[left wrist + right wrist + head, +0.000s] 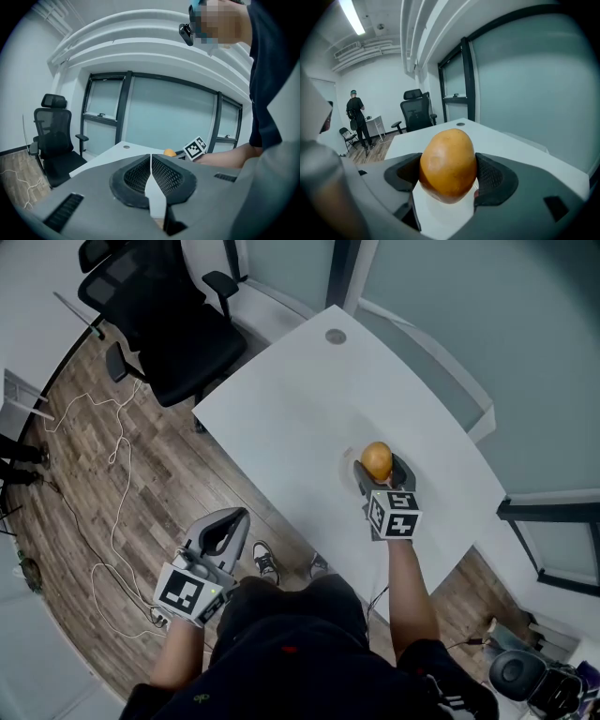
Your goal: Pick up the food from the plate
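A smooth orange-yellow piece of food (376,459) (448,164), shaped like a potato, sits between the jaws of my right gripper (378,468) (449,180), which is shut on it over the right part of the white table (309,409). Under it, in the right gripper view, lies a glossy white surface (440,215); I cannot tell plate from table there. My left gripper (232,521) (151,164) is shut and empty, held off the table's near edge over the wooden floor. From the left gripper view the food (169,152) shows far off as a small orange spot.
A black office chair (173,324) stands at the table's far left corner. White cables (112,456) trail over the floor. A round grommet (336,336) sits near the table's far end. Glass walls run behind. A person (356,117) stands far back by a desk.
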`<state>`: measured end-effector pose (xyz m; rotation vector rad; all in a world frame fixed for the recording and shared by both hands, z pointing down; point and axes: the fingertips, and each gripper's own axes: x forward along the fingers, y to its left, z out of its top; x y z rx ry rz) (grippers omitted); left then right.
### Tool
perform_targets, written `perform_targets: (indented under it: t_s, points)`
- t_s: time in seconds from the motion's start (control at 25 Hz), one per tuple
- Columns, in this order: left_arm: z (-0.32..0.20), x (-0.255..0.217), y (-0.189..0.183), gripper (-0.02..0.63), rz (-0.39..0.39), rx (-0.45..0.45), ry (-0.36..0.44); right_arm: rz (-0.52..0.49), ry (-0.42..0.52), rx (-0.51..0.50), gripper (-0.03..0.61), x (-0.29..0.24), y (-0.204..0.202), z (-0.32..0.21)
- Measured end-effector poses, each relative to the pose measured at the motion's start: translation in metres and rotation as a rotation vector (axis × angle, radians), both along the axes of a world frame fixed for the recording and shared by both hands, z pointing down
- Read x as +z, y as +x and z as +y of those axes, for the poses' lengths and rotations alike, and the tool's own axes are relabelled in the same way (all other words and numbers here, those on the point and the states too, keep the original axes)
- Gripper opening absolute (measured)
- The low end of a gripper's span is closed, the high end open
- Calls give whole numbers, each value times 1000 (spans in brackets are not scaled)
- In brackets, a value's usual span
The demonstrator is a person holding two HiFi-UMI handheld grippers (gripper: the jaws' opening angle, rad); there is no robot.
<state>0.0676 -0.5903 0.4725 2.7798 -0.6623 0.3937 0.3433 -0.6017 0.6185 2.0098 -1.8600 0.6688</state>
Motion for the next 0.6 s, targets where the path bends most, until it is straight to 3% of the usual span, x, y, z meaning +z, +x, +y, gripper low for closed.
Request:
perform_targets:
  t_s: [0.32,0.6]
  points:
    - [7,-37,7,31,71,70,64,111,243,3,365,-127,-23,31]
    - [9,-74,20,31,151,126,124,173,387,35,365,-214,-33,67]
